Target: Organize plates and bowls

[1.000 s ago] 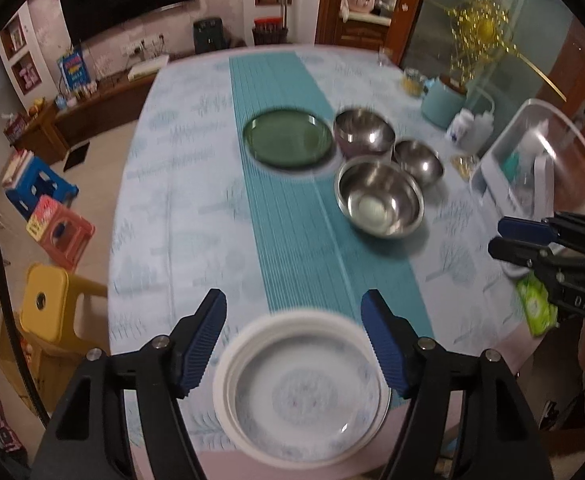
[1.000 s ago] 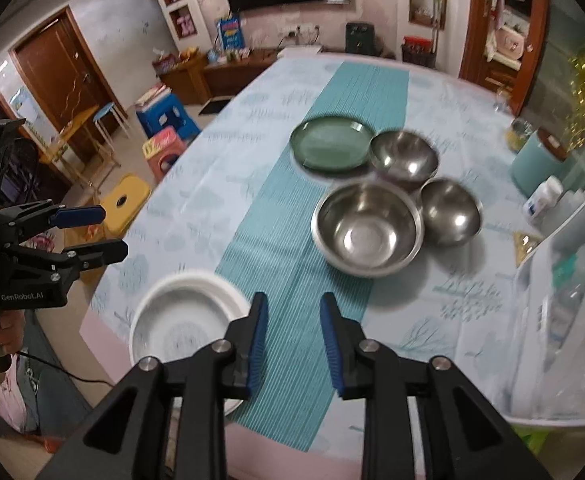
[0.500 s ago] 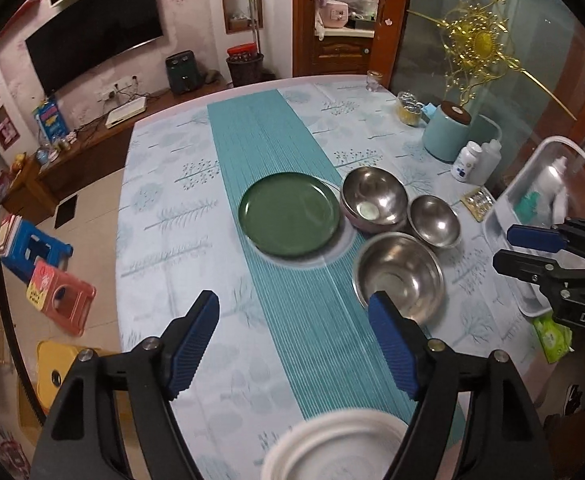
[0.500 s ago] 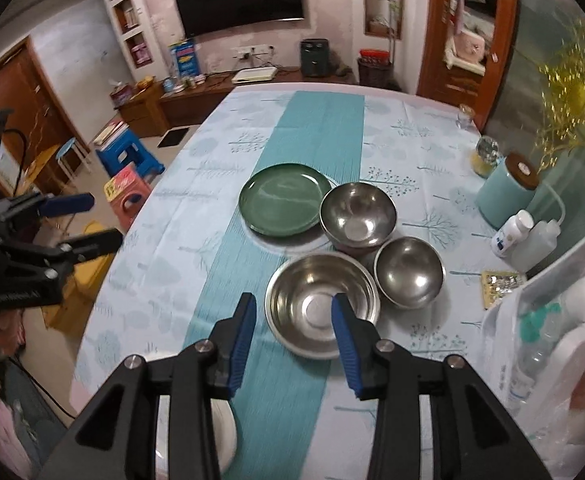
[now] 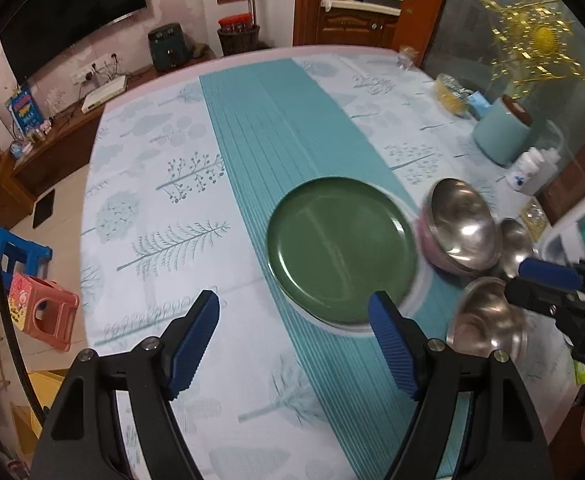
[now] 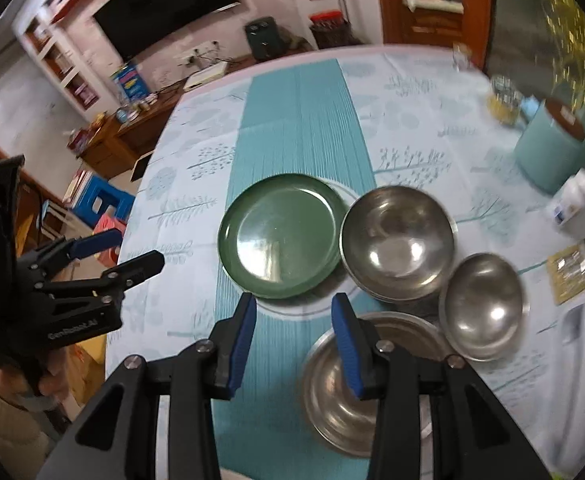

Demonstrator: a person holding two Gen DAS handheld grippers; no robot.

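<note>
While your left hand-held gripper (image 5: pixel 294 316) gaped wide and empty beside the green plate (image 5: pixel 342 250), your right hand-held gripper (image 6: pixel 294 320) stood narrower, also empty.

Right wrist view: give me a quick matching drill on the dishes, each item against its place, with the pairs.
Items:
1. green plate
2. largest steel bowl
3. smallest steel bowl
4. mid-size steel bowl

Places:
A. nearest the camera, partly behind the right finger of the right gripper
B. on the teal runner, at the left of the dish group
C. directly right of the green plate
D. furthest right of the dishes, on the tree-print cloth

Pairs: 1-B, 2-A, 3-D, 4-C
</note>
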